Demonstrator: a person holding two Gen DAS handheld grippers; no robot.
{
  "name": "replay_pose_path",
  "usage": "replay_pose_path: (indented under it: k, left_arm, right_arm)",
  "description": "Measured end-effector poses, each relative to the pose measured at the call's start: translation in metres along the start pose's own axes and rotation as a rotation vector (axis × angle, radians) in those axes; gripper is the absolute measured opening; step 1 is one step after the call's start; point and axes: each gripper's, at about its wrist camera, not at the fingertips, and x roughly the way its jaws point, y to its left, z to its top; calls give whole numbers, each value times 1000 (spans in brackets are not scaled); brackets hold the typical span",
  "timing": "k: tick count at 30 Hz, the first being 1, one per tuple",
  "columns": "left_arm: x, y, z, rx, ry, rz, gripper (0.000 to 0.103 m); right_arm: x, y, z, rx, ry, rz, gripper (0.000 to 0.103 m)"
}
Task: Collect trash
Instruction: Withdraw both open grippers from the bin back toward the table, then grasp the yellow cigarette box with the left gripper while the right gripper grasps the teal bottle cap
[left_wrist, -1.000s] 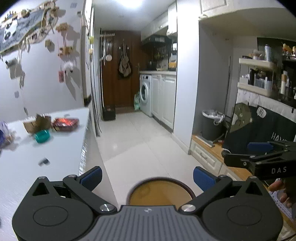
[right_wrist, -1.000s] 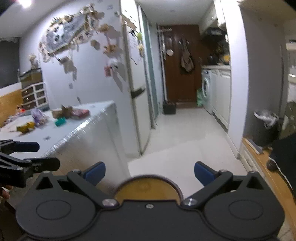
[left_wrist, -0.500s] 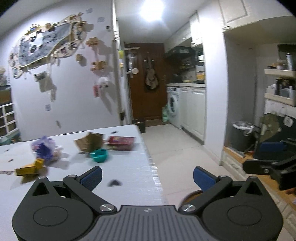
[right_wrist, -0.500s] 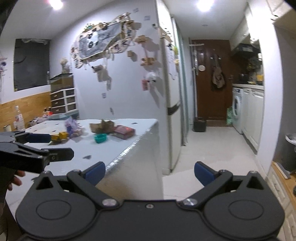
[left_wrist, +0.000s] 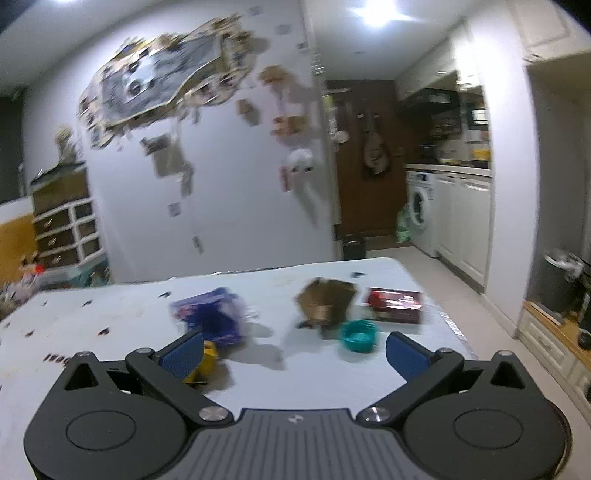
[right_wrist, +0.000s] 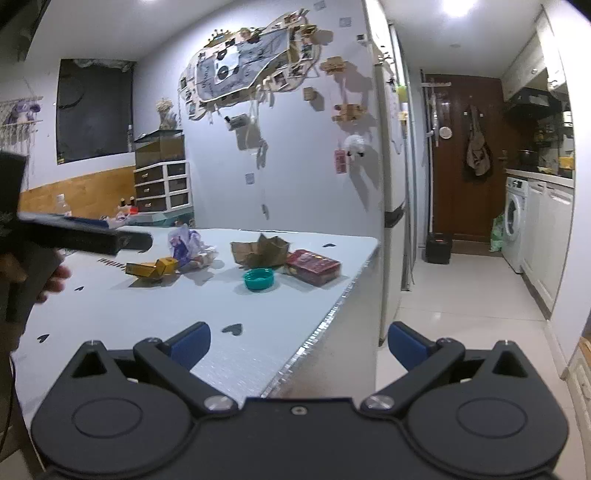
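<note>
From the left wrist camera, the left gripper (left_wrist: 293, 352) has its two blue fingers spread wide, with nothing between them. It hangs over the white table (left_wrist: 110, 332). The picture is a bit blurry. The trash lies in a loose row near the far right corner of the table. There is a small teal bowl (left_wrist: 358, 335) — round and shallow. Just behind the teal bowl sits a crumpled brown paper bag (left_wrist: 325, 304). To the right of the teal bowl is a flat red box (left_wrist: 393, 304). To its left is a purple and blue wrapper (left_wrist: 212, 314), and a yellow carton (left_wrist: 205, 360) peeks out behind the left finger.

From the right wrist camera, the right gripper (right_wrist: 297, 343) is also spread wide and holds nothing. It hangs over the near edge of the table (right_wrist: 147, 314). The teal bowl (right_wrist: 259, 278) sits in front of the brown paper bag (right_wrist: 258, 251). The red box (right_wrist: 314, 266) is just right of the teal bowl. The yellow carton (right_wrist: 151, 269) lies on its side to the left, touching the shiny purple wrapper (right_wrist: 184, 247). The left gripper (right_wrist: 85, 238) shows at the left edge — a dark blurry bar with a hand (right_wrist: 51, 277) under it.
</note>
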Motion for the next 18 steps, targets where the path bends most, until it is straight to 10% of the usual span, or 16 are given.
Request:
replay_pose_path:
  k: [10, 18]
  left_arm:
    - [91, 75, -1, -139, 109, 185, 103]
    - [139, 109, -11, -184, 133, 171, 103]
  right_arm:
    - [37, 20, 15, -7, 51, 45, 103]
    - [65, 27, 27, -4, 84, 69, 103]
